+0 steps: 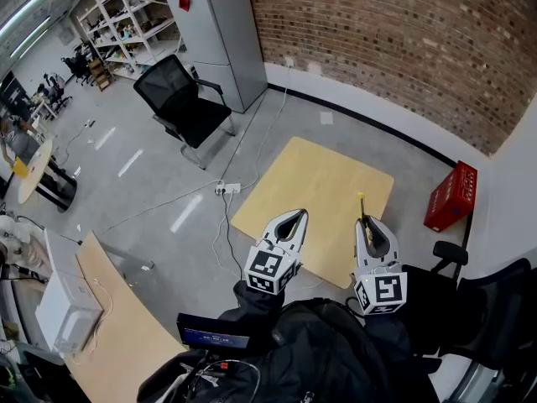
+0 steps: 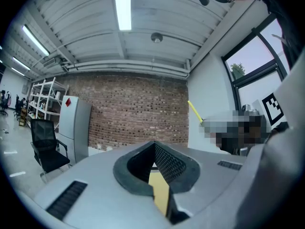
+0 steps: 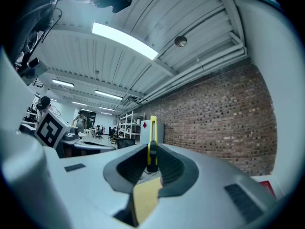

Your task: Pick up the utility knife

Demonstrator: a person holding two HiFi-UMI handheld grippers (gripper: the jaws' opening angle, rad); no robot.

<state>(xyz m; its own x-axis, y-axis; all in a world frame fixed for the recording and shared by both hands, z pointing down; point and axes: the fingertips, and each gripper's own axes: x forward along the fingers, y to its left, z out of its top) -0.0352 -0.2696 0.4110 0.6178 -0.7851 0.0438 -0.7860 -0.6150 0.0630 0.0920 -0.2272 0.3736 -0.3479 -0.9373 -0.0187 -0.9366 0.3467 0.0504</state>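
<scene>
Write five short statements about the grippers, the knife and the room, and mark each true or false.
1. The right gripper is clamped on the yellow knife. True.
2. The left gripper holds a knife too. False: nothing is between its jaws.
3. The red crate sits on the table. False: it is on the floor beside it.
4. A black chair stands near the grey cabinet. True.
5. The back wall is tiled. False: brick.
</scene>
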